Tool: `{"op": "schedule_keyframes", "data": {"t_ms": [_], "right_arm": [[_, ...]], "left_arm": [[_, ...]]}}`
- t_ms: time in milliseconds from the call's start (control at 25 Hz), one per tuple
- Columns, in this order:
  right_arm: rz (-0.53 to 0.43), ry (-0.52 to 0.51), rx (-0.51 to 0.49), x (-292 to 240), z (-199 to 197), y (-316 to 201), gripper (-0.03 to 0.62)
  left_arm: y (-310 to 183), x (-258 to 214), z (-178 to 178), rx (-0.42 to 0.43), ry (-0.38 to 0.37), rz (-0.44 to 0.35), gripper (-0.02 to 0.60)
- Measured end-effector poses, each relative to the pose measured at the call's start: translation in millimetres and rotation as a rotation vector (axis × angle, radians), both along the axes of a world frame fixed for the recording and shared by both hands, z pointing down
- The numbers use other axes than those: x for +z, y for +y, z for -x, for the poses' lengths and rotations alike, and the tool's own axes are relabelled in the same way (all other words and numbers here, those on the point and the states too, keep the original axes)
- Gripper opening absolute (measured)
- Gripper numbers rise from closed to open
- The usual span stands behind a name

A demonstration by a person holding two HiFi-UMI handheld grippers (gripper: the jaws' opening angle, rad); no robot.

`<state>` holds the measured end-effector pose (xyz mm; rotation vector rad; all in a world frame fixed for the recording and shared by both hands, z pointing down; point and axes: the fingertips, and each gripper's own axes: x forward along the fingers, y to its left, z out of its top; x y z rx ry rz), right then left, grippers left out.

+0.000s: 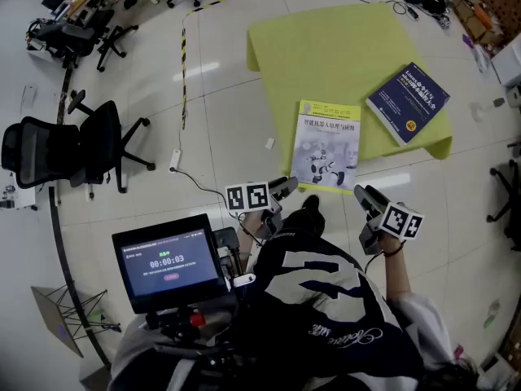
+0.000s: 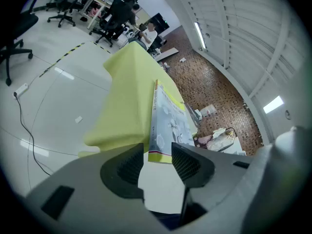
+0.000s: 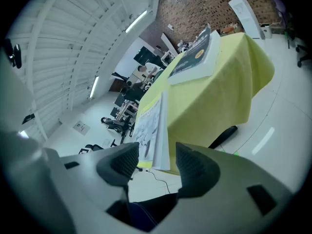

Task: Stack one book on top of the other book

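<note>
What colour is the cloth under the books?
The cloth is yellow-green, clearest in the head view.

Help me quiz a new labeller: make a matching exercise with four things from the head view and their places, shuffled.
Things:
1 white-and-green paperback book
2 dark blue paperback book
3 black swivel office chair
4 black-framed timer screen

Places:
A on the floor, far left
B overhanging the near edge of the yellow-green cloth
C bottom left, close to the person
D on the cloth, towards its right side

Pairs: 1-B, 2-D, 3-A, 4-C
</note>
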<state>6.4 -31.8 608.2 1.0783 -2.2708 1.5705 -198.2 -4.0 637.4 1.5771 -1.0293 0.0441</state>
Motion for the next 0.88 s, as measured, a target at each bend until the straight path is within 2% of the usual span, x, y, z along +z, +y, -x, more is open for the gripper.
{"op": "schedule_keyframes", "data": {"t_ms": [200, 400, 640, 880], "right_arm": [[0.071, -0.044, -0.015, 21.1, 20.3, -27.7, 0.258], [0.164, -0.120, -0.045, 46.5, 50.4, -41.5, 0.255], [0.184, -0.237, -0.079, 30.2, 60.0, -36.6, 0.100], [0.233, -0.236, -0.104, 23.6, 51.5, -17.7, 0.089]], "left_arm": [[-11.0, 4.6, -7.2, 0.024, 0.077, 0.008, 0.169], [-20.3, 11.1, -4.9, 0.022, 0.113, 0.028, 0.169], [-19.3, 7.4, -3.7, 0.006, 0.155, 0.034, 0.169], [-22.8, 8.0, -1.4, -0.005, 0.162, 0.038, 0.169]]}}
